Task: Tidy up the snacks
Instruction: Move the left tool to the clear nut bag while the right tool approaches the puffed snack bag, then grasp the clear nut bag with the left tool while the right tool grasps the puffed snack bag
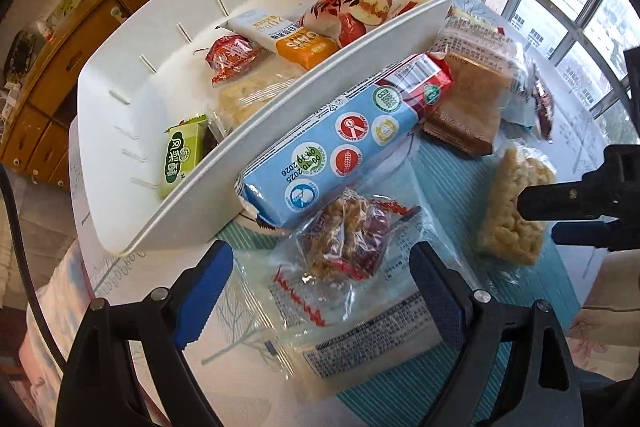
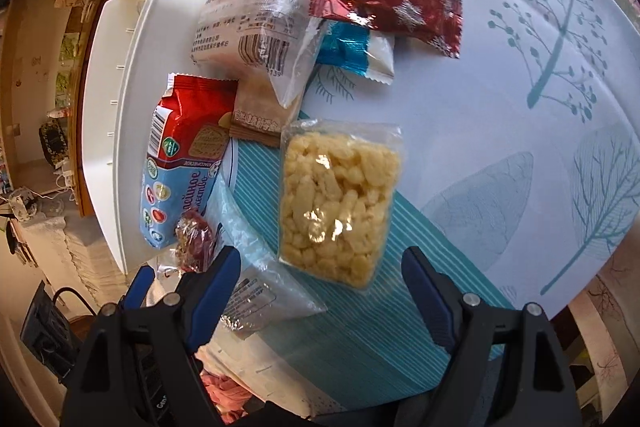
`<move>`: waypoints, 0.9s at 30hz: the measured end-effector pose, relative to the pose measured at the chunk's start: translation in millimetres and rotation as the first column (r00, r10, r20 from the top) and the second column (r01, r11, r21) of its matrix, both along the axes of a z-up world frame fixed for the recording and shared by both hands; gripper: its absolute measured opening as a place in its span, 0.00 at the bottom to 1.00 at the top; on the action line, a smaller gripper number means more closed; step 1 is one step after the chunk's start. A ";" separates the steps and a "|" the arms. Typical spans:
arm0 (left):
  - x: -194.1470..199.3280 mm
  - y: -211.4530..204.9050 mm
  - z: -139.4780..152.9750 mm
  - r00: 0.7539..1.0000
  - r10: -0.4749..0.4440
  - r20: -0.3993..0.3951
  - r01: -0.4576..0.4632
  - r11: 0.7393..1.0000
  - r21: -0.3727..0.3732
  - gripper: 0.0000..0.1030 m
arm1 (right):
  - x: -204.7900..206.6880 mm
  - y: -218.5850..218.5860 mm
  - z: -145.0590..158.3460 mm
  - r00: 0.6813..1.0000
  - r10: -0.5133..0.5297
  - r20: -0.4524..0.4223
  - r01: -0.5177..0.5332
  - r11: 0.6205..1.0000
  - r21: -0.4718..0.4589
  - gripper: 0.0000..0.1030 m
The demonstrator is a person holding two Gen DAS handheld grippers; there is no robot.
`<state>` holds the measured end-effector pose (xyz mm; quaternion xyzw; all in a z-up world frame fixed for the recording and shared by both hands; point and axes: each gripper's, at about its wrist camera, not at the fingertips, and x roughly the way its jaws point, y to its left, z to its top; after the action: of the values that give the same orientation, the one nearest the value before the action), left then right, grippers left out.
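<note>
A white bin holds several snack packets. On the table beside it lie a blue-and-red biscuit pack, a clear packet of nut clusters, a puffed rice bar and brown and red packets. My left gripper is open, its fingers either side of the nut packet. My right gripper is open just short of the puffed rice bar; it also shows in the left wrist view. The biscuit pack and bin lie to its left.
A clear printed packet, dark red wrapper and teal-and-white wrapper lie farther back on the round table with its tree-print cloth. A wooden cabinet stands behind the bin. Windows are at right.
</note>
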<state>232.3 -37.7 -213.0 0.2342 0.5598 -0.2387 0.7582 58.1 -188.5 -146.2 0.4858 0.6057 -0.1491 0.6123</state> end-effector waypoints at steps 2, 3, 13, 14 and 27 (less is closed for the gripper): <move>2.0 -4.8 -6.0 1.000 -0.015 0.002 0.015 1.000 0.009 0.87 | 4.8 1.6 -1.8 0.999 0.023 -0.022 -0.023 1.000 -0.018 0.80; 2.8 -6.4 -8.3 1.000 -0.018 0.003 0.018 1.000 0.014 0.87 | 7.8 2.1 -2.4 0.999 0.031 -0.032 -0.032 0.999 -0.025 0.79; 10.1 -19.4 -29.4 1.000 -0.006 -0.031 0.006 0.999 0.031 0.87 | 27.1 -1.6 -7.0 0.993 0.022 -0.119 -0.028 0.998 -0.054 0.67; 11.3 -19.7 -30.7 0.999 -0.002 -0.035 0.003 1.000 0.030 0.87 | 28.5 -4.0 -7.3 0.992 0.020 -0.124 -0.027 0.998 -0.057 0.67; 34.5 -15.3 -43.0 0.997 0.041 -0.071 -0.042 0.999 -0.019 0.81 | 35.9 -15.4 -16.2 0.989 0.017 -0.148 -0.026 0.998 -0.065 0.59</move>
<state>266.8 -53.0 -256.0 0.2061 0.5886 -0.2367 0.7450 94.0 -203.9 -162.4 0.4463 0.6491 -0.1980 0.5834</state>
